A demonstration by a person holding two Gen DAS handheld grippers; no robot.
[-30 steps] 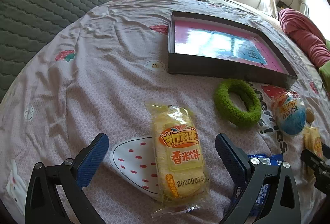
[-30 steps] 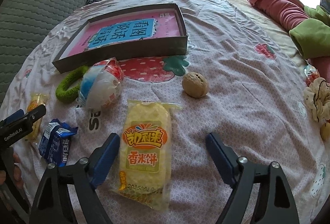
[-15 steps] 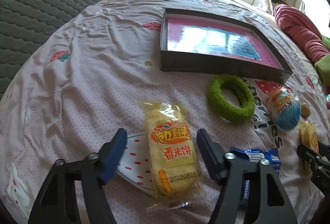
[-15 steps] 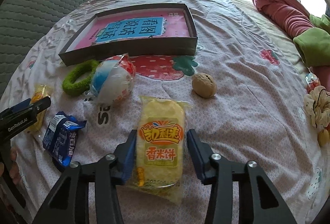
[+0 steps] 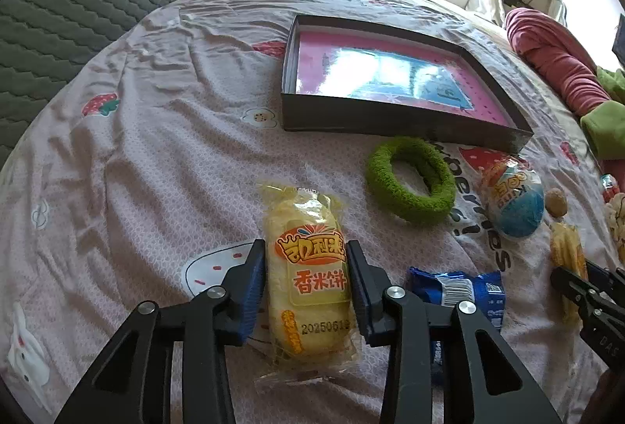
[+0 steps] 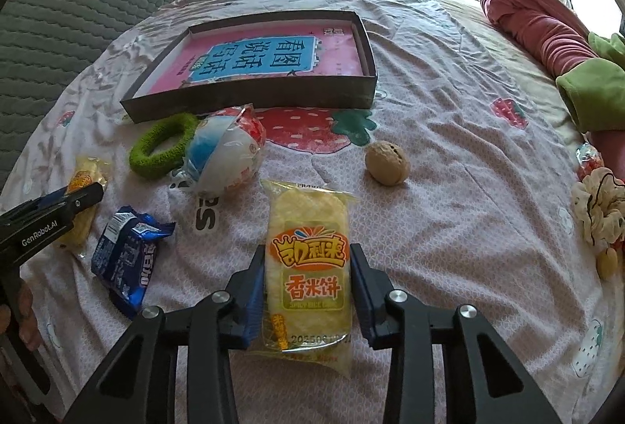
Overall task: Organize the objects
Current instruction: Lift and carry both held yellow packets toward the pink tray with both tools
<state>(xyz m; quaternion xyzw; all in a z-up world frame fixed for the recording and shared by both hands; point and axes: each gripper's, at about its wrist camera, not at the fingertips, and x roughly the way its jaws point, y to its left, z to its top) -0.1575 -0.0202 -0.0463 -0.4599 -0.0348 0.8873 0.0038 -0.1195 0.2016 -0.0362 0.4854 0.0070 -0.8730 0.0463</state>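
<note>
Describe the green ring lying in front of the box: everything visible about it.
The green ring is a fuzzy loop, like a terry-cloth hair tie, bright moss green, squashed into an oval with an open middle showing the bedsheet. It lies flat on the sheet just before the near wall of the dark shallow box; whether it touches that wall cannot be told. In the right wrist view it lies against the wrapped toy egg beside it. No gripper touches it.

Left gripper [image 5: 306,281] and right gripper [image 6: 306,281] fingers, wide before, are closing onto their rice-cracker packets [image 5: 308,267]
</note>
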